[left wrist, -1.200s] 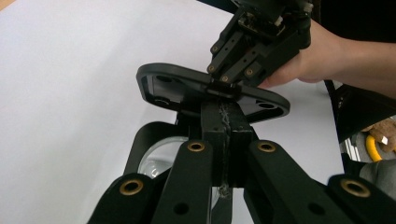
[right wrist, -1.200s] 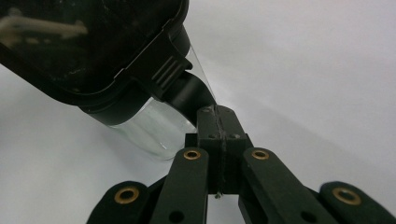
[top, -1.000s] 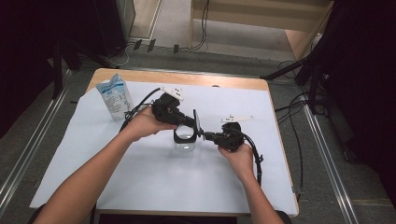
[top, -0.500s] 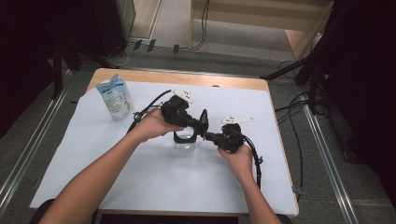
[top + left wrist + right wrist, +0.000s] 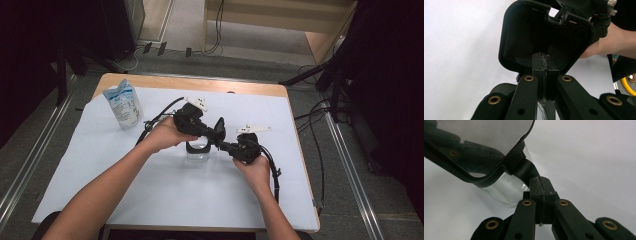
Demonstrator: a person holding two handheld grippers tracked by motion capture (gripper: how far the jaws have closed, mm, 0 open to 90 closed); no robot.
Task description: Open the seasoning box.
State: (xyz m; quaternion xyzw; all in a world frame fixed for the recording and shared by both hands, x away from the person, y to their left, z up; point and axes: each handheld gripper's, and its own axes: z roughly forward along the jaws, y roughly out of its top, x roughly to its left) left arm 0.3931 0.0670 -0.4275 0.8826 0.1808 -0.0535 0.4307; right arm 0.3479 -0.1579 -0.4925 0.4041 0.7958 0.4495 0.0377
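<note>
A small clear container (image 5: 198, 153) with a black collar stands mid-table on the white sheet. Its black hinged lid (image 5: 219, 131) is swung up on edge. My left gripper (image 5: 216, 136) comes in from the left and is shut on the lid's rim; in the left gripper view the jaws (image 5: 545, 58) pinch the edge of the lid (image 5: 544, 32), whose hollow underside faces me. From the right, my right gripper (image 5: 223, 145) is shut on a black tab at the container's collar (image 5: 524, 168), its tips (image 5: 541, 182) beside the clear wall (image 5: 506, 191).
A pale blue and white pouch (image 5: 122, 104) stands upright at the table's far left. The white sheet (image 5: 150, 200) covers the wooden table. Cables trail from both grippers, and the floor beyond holds more cables and dark stands.
My left gripper has shifted a little to the right with the lid in its jaws. The right gripper and the container have stayed put.
</note>
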